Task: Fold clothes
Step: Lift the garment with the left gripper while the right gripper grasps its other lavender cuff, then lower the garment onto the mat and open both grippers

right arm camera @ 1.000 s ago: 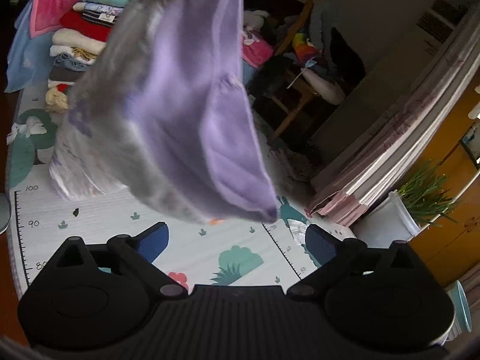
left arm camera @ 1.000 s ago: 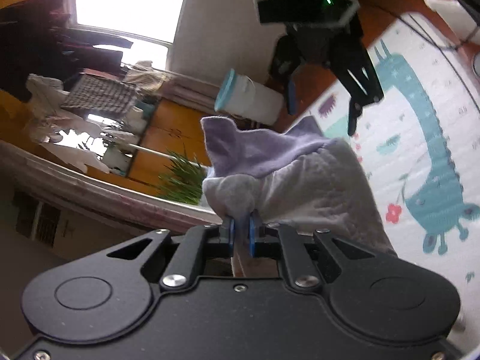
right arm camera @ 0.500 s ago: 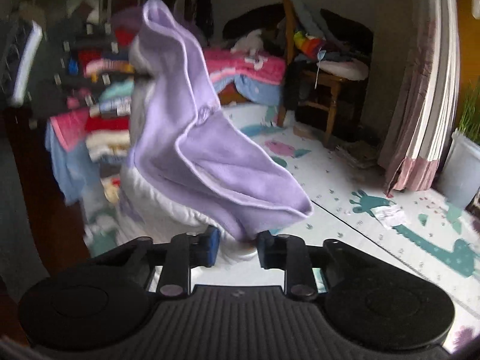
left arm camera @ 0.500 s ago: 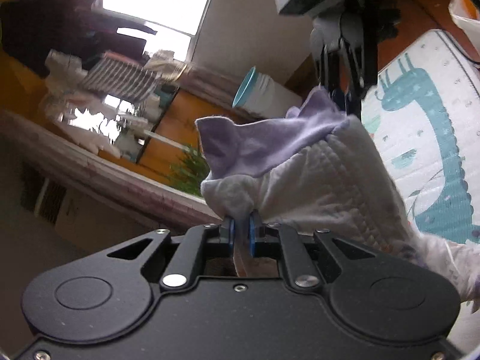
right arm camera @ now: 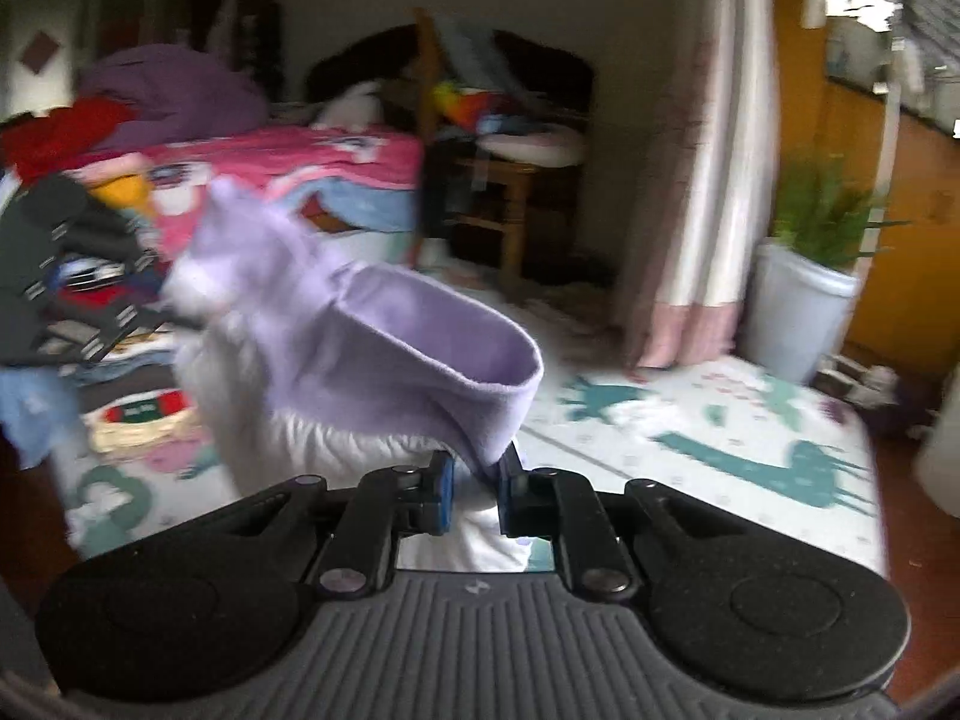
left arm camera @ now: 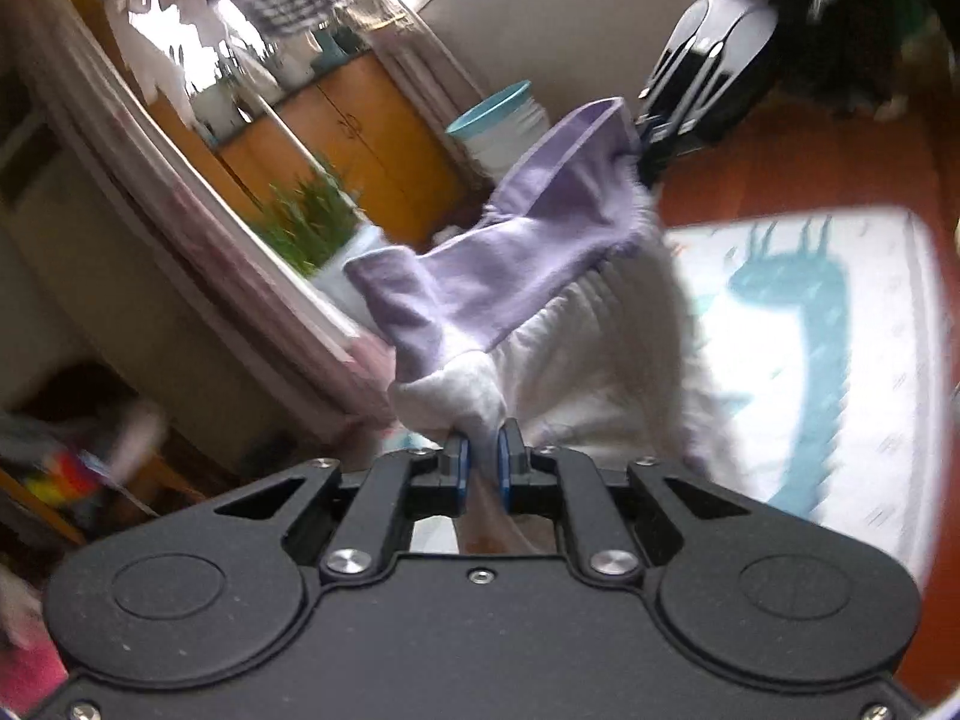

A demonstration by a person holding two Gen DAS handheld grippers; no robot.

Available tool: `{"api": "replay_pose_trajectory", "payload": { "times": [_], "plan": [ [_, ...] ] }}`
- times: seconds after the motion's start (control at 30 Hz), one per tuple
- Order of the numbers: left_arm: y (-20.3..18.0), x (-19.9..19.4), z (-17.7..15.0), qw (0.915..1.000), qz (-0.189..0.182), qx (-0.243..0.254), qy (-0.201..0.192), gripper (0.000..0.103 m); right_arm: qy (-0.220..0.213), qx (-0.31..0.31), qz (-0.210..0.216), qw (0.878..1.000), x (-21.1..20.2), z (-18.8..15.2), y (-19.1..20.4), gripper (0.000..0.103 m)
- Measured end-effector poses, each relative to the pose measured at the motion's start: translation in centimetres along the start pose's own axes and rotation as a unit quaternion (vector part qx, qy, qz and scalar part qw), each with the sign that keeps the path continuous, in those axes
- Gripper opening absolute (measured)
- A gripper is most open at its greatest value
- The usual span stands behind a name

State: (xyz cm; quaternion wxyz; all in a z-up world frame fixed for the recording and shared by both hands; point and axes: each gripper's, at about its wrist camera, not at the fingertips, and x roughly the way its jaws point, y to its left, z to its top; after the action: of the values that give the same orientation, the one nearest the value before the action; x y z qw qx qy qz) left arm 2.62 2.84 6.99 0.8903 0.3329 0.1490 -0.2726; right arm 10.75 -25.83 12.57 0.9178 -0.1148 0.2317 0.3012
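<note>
A small garment, purple on one face and white quilted on the other, hangs in the air between both grippers. My left gripper is shut on one white corner of it. My right gripper is shut on the purple edge of the garment. The right gripper also shows in the left wrist view at the far end of the cloth, and the left gripper in the right wrist view at the cloth's left end. Both views are blurred by motion.
A play mat with teal animal prints lies below on a wooden floor. A pile of coloured clothes, a wooden chair, a curtain and a potted plant stand beyond. A white bucket with a teal rim stands by orange cabinets.
My right gripper went from open and away from the garment to shut on its purple edge. Both grippers swung, and the cloth now stretches between them.
</note>
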Motion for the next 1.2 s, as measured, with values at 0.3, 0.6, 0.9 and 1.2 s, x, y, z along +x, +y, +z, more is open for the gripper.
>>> {"api": "replay_pose_trajectory", "payload": {
  "times": [0.3, 0.6, 0.9, 1.2],
  "plan": [
    [-2.7, 1.8, 6.2, 0.955, -0.171, -0.242, -0.008, 0.008, -0.025, 0.005, -0.13, 0.991, -4.8, 0.0, -3.8, 0.016],
    [-6.7, 8.4, 1.4, 0.9105, -0.153, -0.353, 0.151, 0.007, 0.109, -0.054, -0.158, 0.98, 6.4, -3.4, -1.5, 0.016],
    [-4.5, 11.2, -9.3, 0.883, -0.046, -0.382, 0.268, 0.007, 0.181, -0.17, -0.073, 0.966, 23.0, -5.8, 6.7, 0.015],
    [-1.0, 12.4, -18.6, 0.8286, 0.036, -0.435, 0.351, 0.008, 0.163, -0.209, 0.007, 0.964, 35.1, -5.1, 15.2, 0.015]
  ]
}}
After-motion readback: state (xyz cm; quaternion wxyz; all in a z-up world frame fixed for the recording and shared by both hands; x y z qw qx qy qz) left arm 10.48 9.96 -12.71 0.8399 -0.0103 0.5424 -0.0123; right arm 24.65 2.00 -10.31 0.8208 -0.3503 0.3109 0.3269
